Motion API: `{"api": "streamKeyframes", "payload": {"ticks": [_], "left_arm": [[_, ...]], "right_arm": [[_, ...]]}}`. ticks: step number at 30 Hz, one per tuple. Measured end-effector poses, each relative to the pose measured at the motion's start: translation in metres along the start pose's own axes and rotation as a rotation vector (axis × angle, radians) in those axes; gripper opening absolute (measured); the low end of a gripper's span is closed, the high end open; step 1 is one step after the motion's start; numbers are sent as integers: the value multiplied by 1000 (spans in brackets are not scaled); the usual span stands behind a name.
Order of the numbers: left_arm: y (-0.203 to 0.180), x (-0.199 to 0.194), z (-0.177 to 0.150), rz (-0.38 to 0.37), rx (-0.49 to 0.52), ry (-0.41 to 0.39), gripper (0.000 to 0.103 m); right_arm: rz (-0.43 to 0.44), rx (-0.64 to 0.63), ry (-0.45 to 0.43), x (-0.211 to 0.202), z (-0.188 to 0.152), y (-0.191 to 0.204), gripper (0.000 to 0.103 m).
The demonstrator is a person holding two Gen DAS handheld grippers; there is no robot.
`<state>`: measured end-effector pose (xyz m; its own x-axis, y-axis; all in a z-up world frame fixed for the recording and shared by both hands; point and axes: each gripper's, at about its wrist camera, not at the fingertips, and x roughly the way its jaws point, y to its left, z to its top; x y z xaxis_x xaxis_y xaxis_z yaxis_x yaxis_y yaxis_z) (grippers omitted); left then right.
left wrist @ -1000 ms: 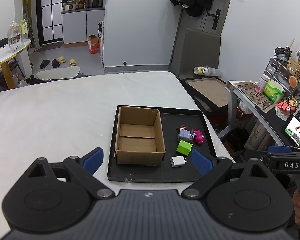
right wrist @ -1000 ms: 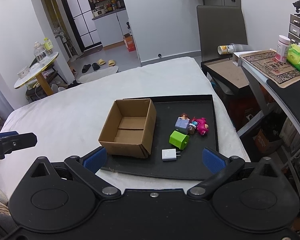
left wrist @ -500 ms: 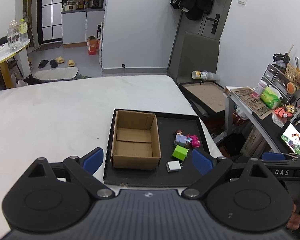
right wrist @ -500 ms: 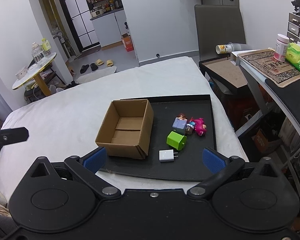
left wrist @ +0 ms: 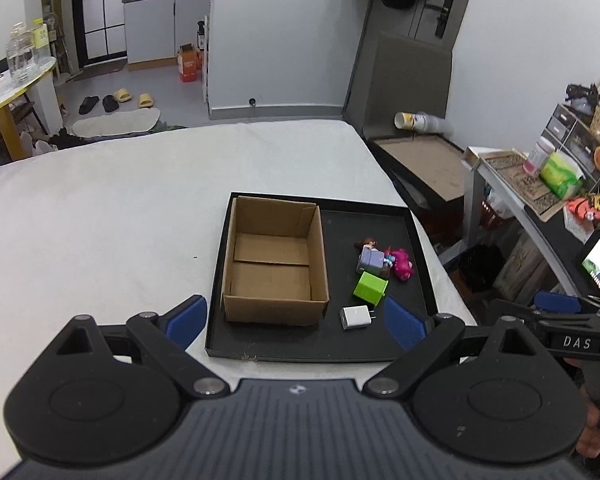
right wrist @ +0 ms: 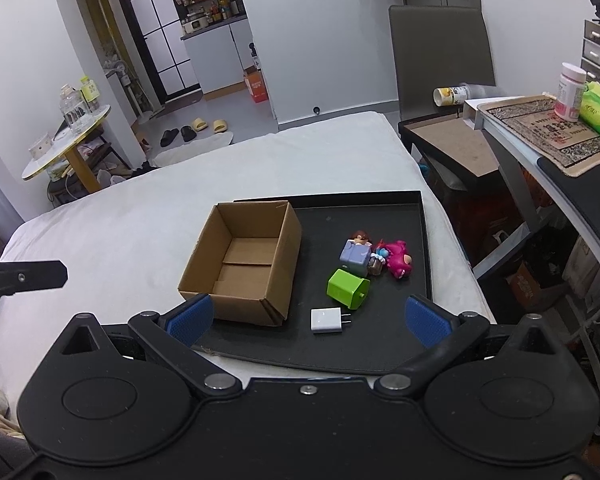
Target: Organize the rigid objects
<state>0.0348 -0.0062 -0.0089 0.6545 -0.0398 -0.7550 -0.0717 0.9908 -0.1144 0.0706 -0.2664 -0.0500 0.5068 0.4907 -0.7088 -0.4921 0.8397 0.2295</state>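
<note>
Black tray on a white bed, near its right edge. Open cardboard box in the tray's left half, upright, nothing inside. To its right, on the bare tray floor, a loose cluster: lilac figure and pink plush toy side by side at the far end, touching or nearly so; green cube just nearer, close against the lilac figure; white charger nearest of all, prongs pointing right, a little apart from the cube. All four outside the box.

Left gripper spread wide, blue pads at either side of the tray's near edge, holding nothing, hovering back from the tray. Right gripper likewise wide and holding nothing; from its own camera, one pad in front of the box's near corner, the other over the tray's right side, with the charger and cube between them in the view but farther off. Fingers of a hand on the right gripper's handle at the lower right edge of the left view.

Beyond the bed, a desk at right with a patterned mat.
</note>
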Motion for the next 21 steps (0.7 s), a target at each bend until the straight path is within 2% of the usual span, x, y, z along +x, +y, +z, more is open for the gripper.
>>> {"api": "streamKeyframes", "payload": {"ticks": [8,11,16,21], "left_arm": [[0,21,12,24,-6,-2,94],[1,29,22,30,-2,-13,94],[4,41,35,4,-23,-34,94],[11,58,43,11,-46,-42,94]], "right_arm": [[13,24,8,21,0,-18,103],[51,55,9,26,1,-27,103],[48,73,15,37,2,-40,103],[38,92,48,53,2,-51,96]]}}
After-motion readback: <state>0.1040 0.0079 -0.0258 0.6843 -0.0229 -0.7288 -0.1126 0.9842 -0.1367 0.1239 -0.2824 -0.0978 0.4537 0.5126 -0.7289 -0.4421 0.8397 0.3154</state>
